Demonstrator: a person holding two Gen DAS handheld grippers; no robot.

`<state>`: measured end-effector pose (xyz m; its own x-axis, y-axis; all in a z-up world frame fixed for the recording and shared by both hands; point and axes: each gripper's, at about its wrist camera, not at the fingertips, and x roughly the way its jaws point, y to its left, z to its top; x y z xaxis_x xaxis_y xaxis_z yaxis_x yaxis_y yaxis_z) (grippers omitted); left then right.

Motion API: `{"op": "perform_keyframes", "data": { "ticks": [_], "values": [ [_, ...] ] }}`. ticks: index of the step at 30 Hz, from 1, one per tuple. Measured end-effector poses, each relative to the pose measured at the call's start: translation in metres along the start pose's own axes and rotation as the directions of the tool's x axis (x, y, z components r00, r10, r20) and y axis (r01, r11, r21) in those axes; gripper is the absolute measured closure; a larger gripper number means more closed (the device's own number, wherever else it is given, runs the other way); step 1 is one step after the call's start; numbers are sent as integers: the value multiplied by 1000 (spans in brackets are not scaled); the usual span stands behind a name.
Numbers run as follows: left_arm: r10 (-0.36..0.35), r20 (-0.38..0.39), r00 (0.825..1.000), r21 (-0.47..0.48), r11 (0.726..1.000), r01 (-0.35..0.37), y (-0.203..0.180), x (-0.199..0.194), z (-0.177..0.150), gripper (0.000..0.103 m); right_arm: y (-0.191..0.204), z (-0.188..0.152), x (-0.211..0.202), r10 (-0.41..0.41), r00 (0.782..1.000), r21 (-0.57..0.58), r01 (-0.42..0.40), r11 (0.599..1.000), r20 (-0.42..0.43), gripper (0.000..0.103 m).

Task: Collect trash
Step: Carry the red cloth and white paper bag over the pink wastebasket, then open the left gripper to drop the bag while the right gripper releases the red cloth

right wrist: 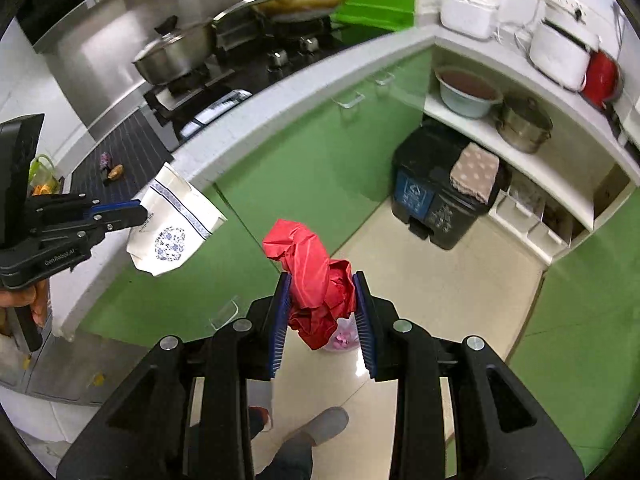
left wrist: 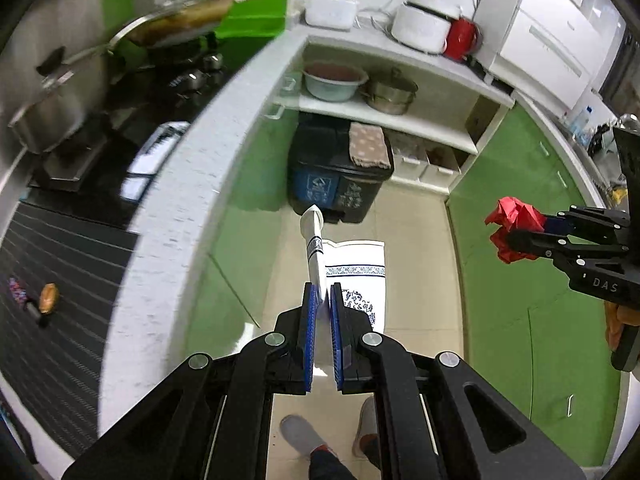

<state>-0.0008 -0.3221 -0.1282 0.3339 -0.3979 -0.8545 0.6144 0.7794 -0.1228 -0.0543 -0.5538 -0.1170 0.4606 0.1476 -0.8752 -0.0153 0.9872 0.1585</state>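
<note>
Lettering "DAS" on right claw [left wrist: 516,240].

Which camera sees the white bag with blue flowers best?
The right wrist view: the flattened white paper bag with blue flower print shows its whole printed face. The left wrist view sees it edge-on, a thin strip.

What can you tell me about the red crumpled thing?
The red wrapper is a thin, shiny sheet, like foil or plastic, scrunched into a wrinkled wad with folds sticking out. It is pinched between the blue pads of the right gripper, its top poking up past the fingers and a bit hanging below. It is up in the air over the kitchen floor. Only the gripper touches it.
</note>
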Motion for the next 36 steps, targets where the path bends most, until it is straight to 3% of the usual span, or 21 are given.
{"op": "perform_keyframes", "data": {
  "ticks": [13,20,21,23,24,25,26,36],
  "values": [
    [-72,-141,987,100,991,86,-16,194,-34,96,-58,-58,132,-6,999,108,10,994,-37,72],
    [-90,-173,981,107,988,110,-15,264,-52,95,-80,-87,192,5,998,137,3,991,-56,73],
    [-83,-169,982,111,988,103,-15,270,-54,91,-82,-90,197,5,998,141,3,990,-59,73],
    [-86,-169,982,105,989,105,-13,278,-56,65,-85,-95,207,7,998,148,3,989,-66,72],
    [-89,-160,983,96,990,105,-10,279,-57,21,-86,-97,211,7,998,149,4,989,-69,72],
    [-94,-139,986,84,991,106,-7,279,-57,6,-86,-97,214,6,997,149,4,989,-71,72],
    [-96,-115,989,73,992,105,-5,279,-58,6,-87,-98,217,7,997,149,4,989,-74,72],
    [-56,-141,988,49,997,63,12,274,-63,6,-77,-93,237,23,996,125,-12,992,-87,72]
  ]
}}
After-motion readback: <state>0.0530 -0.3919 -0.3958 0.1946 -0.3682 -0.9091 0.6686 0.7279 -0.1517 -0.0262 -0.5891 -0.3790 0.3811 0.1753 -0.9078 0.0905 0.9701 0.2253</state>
